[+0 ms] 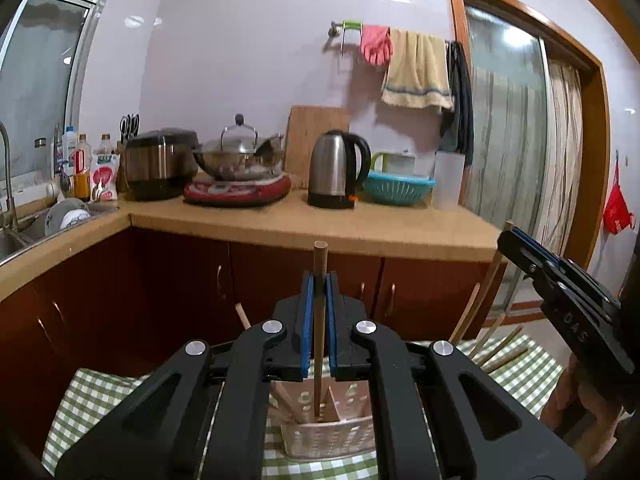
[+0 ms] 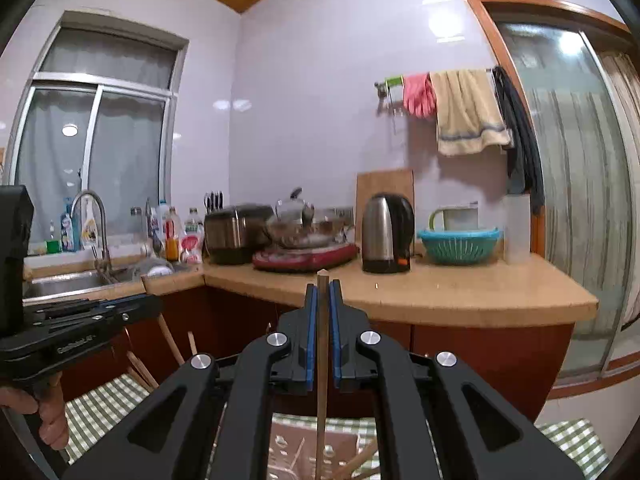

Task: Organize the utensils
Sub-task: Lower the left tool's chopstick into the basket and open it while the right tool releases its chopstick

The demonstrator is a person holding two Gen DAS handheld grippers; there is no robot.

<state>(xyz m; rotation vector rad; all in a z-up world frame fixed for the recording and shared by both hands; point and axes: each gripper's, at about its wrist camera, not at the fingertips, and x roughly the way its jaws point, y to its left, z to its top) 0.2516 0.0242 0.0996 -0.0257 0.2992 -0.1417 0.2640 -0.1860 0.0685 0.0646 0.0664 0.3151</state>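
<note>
In the left wrist view, the left gripper (image 1: pixel 319 280) is clamped on an upright brown chopstick (image 1: pixel 319 332) whose lower end stands in a perforated pale holder (image 1: pixel 328 436) on the green checked cloth (image 1: pixel 520 380). In the right wrist view, the right gripper (image 2: pixel 323 292) pinches a lighter chopstick (image 2: pixel 322 380), upright above a holder (image 2: pixel 292 452) seen blurred below; a hand (image 2: pixel 48 412) shows at left.

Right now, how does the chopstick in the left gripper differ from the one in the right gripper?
The left chopstick is darker brown with a round top; the right chopstick is paler with a squared top. The left one's lower end sits inside the white holder; the right one's runs out of view. Both stand upright, clamped between blue pads.
</note>
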